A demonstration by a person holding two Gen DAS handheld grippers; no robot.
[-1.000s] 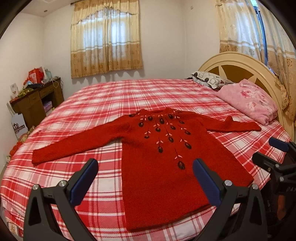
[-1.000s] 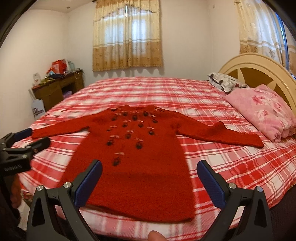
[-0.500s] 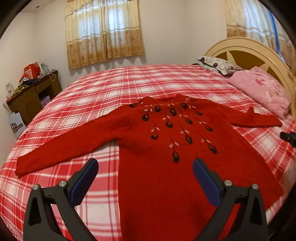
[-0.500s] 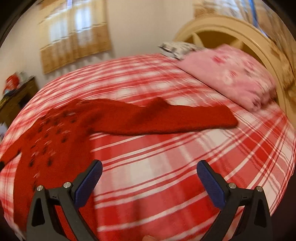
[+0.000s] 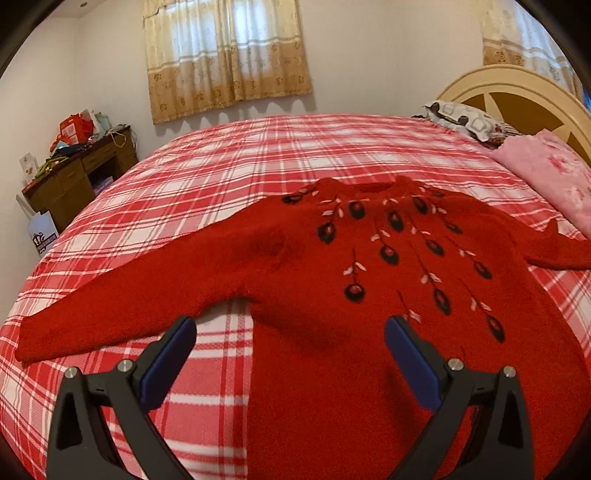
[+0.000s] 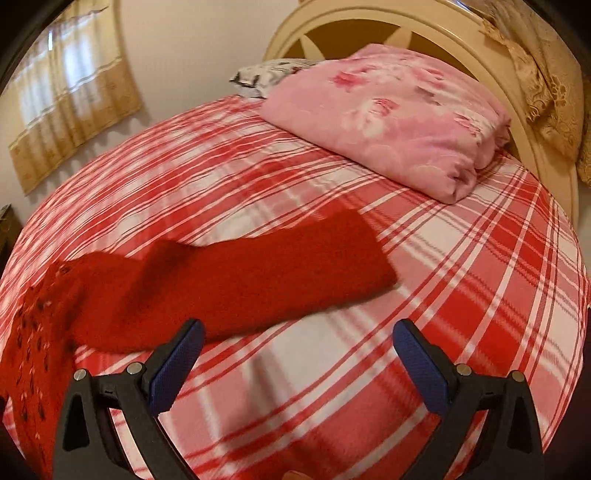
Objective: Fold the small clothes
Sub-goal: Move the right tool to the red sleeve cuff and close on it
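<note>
A red knit sweater (image 5: 332,280) with dark embroidered buds lies flat, front up, on the red plaid bed (image 5: 229,162), both sleeves spread out. My left gripper (image 5: 290,332) is open and empty, hovering over the sweater's left armpit. In the right wrist view the sweater's right sleeve (image 6: 258,273) stretches across the bed. My right gripper (image 6: 297,336) is open and empty, just in front of the sleeve's lower edge, near the cuff.
A folded pink floral quilt (image 6: 391,114) and a patterned pillow (image 5: 461,118) lie by the cream headboard (image 6: 406,22). A cluttered wooden desk (image 5: 77,173) stands left of the bed. Curtains (image 5: 225,51) cover the window.
My left gripper has moved in closer over the sweater body. My right gripper has swung right and forward, from facing the whole sweater to facing the right sleeve and quilt.
</note>
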